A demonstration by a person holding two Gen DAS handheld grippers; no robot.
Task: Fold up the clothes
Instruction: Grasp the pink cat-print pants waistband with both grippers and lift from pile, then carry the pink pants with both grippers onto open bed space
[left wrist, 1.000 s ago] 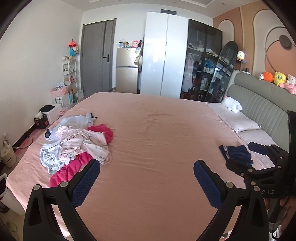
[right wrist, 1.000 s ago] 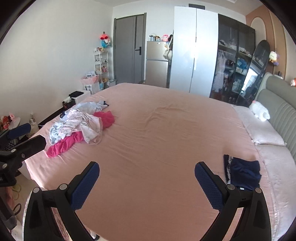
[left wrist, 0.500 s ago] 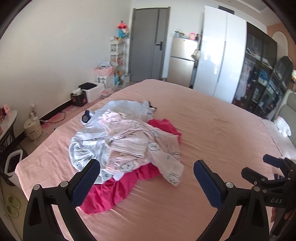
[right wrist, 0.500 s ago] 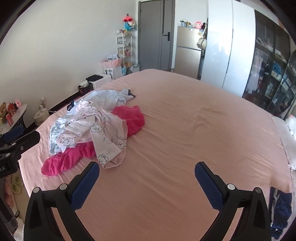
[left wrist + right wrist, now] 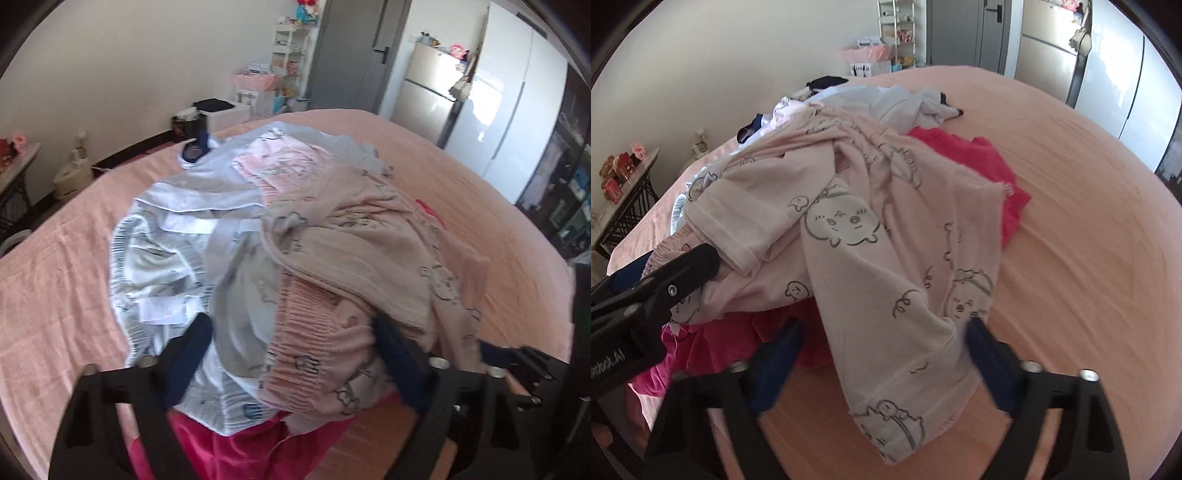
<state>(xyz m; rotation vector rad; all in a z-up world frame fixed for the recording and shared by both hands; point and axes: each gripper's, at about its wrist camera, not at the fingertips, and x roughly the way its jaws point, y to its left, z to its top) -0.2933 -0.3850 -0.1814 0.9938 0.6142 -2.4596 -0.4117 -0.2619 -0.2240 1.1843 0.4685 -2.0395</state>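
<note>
Pale pink cartoon-print pyjama garment (image 5: 886,229) heaped on the pink bed (image 5: 1089,240), now straddled by left tool (image 5: 291,354) and right tool (image 5: 882,343), both half-closed from wide a second ago, neither visibly pinching; pickup apparently beginning.

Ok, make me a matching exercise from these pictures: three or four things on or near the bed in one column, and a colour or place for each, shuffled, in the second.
Things:
1. cartoon-print garment
2. garment under the pile
3. bed sheet
4. fridge

Descriptions:
A. silver, against the far wall
B. pale pink, on top of the pile
C. peach, spread flat
D. bright magenta

Pairs: 1-B, 2-D, 3-C, 4-A
</note>
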